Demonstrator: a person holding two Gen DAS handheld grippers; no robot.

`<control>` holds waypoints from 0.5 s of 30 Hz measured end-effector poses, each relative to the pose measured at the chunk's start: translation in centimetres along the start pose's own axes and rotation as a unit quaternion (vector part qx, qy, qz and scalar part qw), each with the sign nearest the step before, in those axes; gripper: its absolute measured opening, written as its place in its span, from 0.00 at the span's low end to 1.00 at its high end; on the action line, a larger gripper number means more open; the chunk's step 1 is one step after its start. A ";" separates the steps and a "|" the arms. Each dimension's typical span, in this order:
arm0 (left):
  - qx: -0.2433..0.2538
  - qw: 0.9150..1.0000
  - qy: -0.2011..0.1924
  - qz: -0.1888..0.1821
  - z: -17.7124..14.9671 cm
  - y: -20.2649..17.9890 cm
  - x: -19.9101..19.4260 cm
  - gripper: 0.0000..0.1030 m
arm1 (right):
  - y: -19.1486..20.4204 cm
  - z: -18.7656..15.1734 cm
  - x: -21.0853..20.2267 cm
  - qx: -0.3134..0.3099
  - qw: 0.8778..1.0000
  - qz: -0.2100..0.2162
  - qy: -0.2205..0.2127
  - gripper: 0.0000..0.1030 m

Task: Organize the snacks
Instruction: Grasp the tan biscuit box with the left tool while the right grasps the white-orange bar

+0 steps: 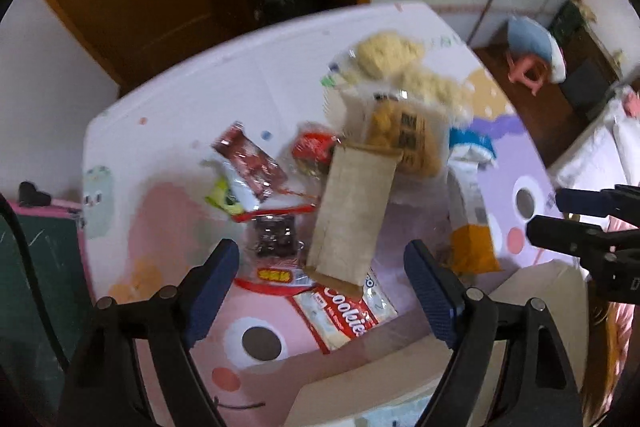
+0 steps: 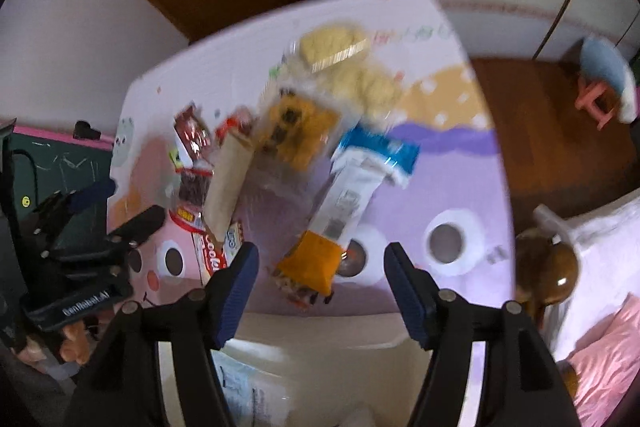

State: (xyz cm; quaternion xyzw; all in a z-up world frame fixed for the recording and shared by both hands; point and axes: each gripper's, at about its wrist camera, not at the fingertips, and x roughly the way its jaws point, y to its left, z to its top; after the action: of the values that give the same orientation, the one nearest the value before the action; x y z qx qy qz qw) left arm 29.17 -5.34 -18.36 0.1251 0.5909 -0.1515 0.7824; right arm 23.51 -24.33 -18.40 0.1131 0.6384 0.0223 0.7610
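Here, with both the left gripper point(image 1: 322, 285) and right gripper point(image 2: 320, 287) held wide and empty above the snacks point(image 1: 348, 203) heaped on the mat point(image 1: 168, 99), overlapping packets could be dragged along if one were pinched carelessly.

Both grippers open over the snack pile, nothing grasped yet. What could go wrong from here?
1. The snacks overlap: the brown paper packet lies across the Cookies pack, so closing the left gripper there may catch two items or drag the one underneath.
2. Both views are motion-blurred, so aim may be off.
3. The right gripper hovers near the orange-ended packet at the table's front edge; a nudge could push it off.
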 end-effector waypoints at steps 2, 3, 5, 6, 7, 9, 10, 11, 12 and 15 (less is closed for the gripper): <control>0.010 1.000 0.013 -0.007 0.2 -0.3 1.8 0.81 | -0.4 0.5 2.4 0.021 0.999 0.012 0.029 0.64; 0.011 1.000 0.017 -0.008 0.3 -0.4 2.5 0.81 | -0.5 0.7 3.2 0.027 0.999 0.018 0.039 0.63; 0.012 1.000 0.026 -0.011 0.6 -0.5 4.0 0.81 | -1.0 1.1 5.1 0.047 0.997 0.020 0.057 0.64; 0.012 0.999 0.027 -0.014 0.7 -0.5 4.6 0.81 | -1.1 1.3 5.7 0.051 0.997 0.019 0.062 0.64; 0.011 0.999 0.032 -0.015 0.9 -0.5 5.3 0.81 | -1.2 1.4 6.6 0.056 0.996 0.019 0.069 0.64; 0.004 0.999 0.044 -0.023 1.2 -0.5 6.6 0.80 | -1.4 1.5 7.7 0.065 0.995 0.015 0.079 0.64; -0.001 0.998 0.050 -0.029 1.3 -0.5 7.1 0.77 | -1.4 1.6 8.2 0.068 0.994 0.013 0.082 0.64; -0.007 0.998 0.055 -0.035 1.3 -0.4 7.7 0.75 | -1.4 1.8 8.5 0.071 0.994 0.013 0.084 0.64; -0.010 0.998 0.058 -0.037 1.3 -0.4 8.1 0.74 | -1.5 1.8 8.8 0.075 0.993 0.014 0.087 0.64; -0.023 0.996 0.071 -0.049 1.3 -0.2 9.4 0.68 | -1.5 1.8 9.8 0.083 0.992 0.015 0.095 0.63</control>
State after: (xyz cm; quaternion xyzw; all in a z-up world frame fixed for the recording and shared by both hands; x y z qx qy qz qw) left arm 32.66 -6.84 -27.07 0.0887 0.6541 -0.1666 0.7325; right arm 26.91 -24.35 -27.89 0.1829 0.7056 -0.0093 0.6846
